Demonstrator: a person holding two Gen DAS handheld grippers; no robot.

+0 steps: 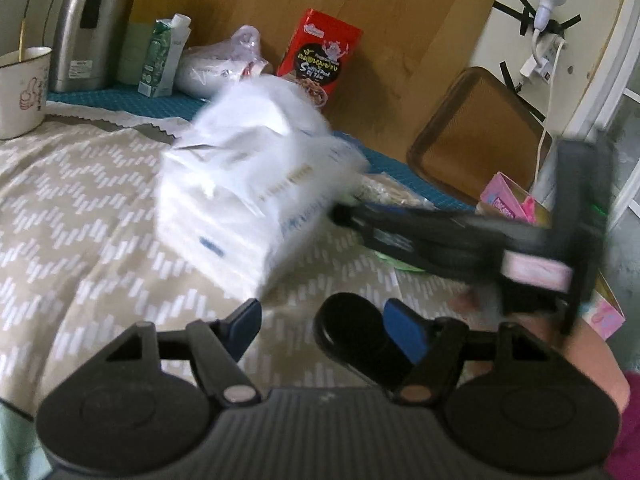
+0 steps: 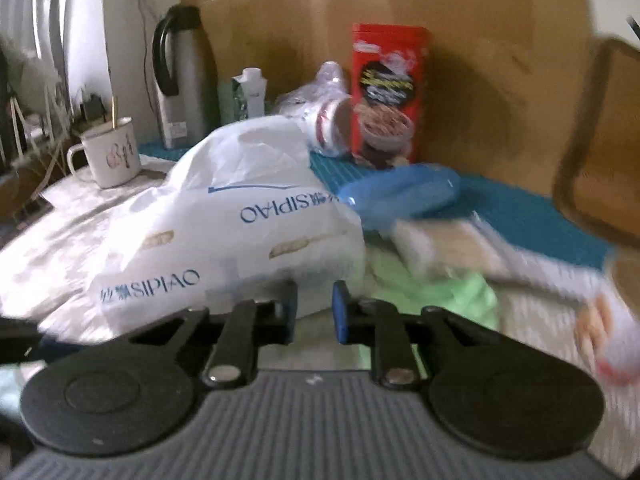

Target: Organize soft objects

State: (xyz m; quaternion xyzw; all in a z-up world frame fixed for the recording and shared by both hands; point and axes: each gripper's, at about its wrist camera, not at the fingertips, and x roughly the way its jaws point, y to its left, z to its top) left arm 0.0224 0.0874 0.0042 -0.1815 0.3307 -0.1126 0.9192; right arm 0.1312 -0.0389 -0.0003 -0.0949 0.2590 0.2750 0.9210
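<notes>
A white plastic-wrapped tissue pack (image 1: pixel 248 184) printed SIPIAO lies on the patterned tablecloth (image 1: pixel 80 208). In the left wrist view my right gripper (image 1: pixel 340 212) comes in from the right and meets the pack's right edge. In the right wrist view the pack (image 2: pixel 240 232) fills the middle. There my right gripper (image 2: pixel 315 310) stands nearly closed, pinching the pack's lower wrapper edge. My left gripper (image 1: pixel 326 326) sits just short of the pack. A black rounded object (image 1: pixel 352 336) lies against its right pad, and bare cloth shows between that object and the left pad.
Along the back stand a steel kettle (image 1: pixel 88 28), a white mug (image 1: pixel 24 92), a green carton (image 1: pixel 164 60), a clear bag (image 1: pixel 224 64) and a red box (image 1: pixel 320 52). A brown tray (image 1: pixel 480 132) leans at the right above a pink box (image 1: pixel 508 200). A green cloth (image 2: pixel 452 292) and a blue packet (image 2: pixel 400 192) lie beside the pack.
</notes>
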